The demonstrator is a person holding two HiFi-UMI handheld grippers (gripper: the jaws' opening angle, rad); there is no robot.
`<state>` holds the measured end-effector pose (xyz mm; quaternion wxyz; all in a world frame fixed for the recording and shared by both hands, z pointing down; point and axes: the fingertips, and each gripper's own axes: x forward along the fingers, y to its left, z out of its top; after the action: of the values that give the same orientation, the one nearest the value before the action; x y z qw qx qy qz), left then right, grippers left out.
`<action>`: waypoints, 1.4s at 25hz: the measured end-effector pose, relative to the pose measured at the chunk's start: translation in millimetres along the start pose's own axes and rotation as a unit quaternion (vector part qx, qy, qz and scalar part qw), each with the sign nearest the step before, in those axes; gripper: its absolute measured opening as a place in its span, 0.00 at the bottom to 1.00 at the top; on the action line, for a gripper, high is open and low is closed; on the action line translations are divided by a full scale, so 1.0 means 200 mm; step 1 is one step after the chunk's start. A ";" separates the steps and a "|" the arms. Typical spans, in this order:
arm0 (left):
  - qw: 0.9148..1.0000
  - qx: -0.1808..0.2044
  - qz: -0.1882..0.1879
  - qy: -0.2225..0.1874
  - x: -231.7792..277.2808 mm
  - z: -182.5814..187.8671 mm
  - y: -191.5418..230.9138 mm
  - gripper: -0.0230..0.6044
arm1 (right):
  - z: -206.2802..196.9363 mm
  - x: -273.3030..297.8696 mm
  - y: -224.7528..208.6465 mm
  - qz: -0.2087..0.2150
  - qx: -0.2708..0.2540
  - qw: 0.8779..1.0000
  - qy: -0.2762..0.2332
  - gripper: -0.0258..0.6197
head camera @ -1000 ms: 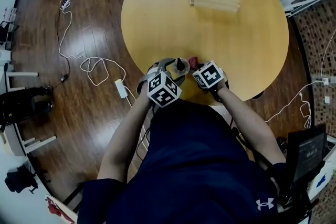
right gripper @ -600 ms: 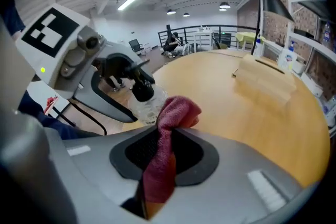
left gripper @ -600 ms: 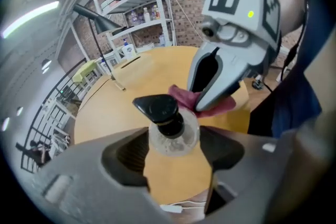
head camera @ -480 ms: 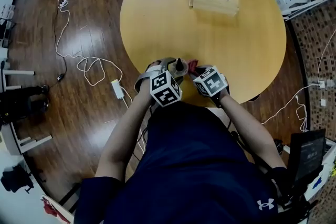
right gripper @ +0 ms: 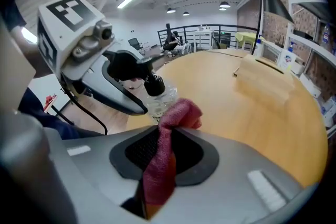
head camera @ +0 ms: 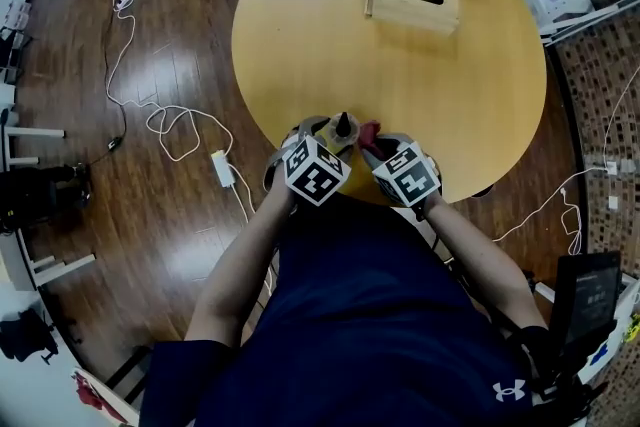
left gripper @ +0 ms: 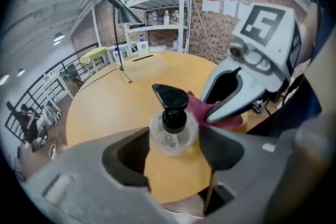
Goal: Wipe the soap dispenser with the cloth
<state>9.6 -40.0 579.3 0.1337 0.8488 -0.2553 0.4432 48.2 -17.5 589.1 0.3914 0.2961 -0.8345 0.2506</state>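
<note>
From the head view, we saw the clear plastic soap dispenser [head camera: 345,129] with its black pump standing at the near edge of the round yellow wooden table [head camera: 420,65]. The left gripper [head camera: 330,137] was round it, and the right gripper [head camera: 382,151] was just to its right with the red cloth [head camera: 370,131].

In the left gripper view, the jaws stood wide with their pads against both sides of the bottle, steadying it. The cloth lay against the bottle's far right side.

In the right gripper view, the jaws were narrow and pinched the cloth, whose bunched end reached the bottle's shoulder.

We judged the wiping was under way. The next stroke would call for pressing the cloth back down the wall while the left grip kept the bottle upright.

Compared with a second earlier, the right gripper had risen and drawn nearer us. The left had kept its place and only rolled a little.
</note>
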 end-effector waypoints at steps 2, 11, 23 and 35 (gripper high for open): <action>0.999 0.042 -0.014 0.002 0.01 0.00 0.00 0.51 | 0.04 -0.04 0.01 -0.002 -0.002 1.000 -0.015 0.18; 0.997 0.046 0.016 0.055 -0.02 0.00 0.04 0.58 | -0.08 0.20 -0.08 -0.011 0.019 0.999 0.045 0.18; 0.978 0.196 -0.034 0.070 0.03 -0.05 0.03 0.52 | -0.01 0.01 0.05 0.043 0.042 0.998 0.000 0.18; 0.994 0.083 0.011 0.076 0.02 -0.04 0.04 0.51 | -0.20 0.32 -0.08 0.022 0.049 0.995 0.084 0.17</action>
<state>1.4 -43.5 587.8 0.0770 0.8179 -0.2165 0.5274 47.3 -21.7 666.1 0.4394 0.2741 -0.7918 0.3239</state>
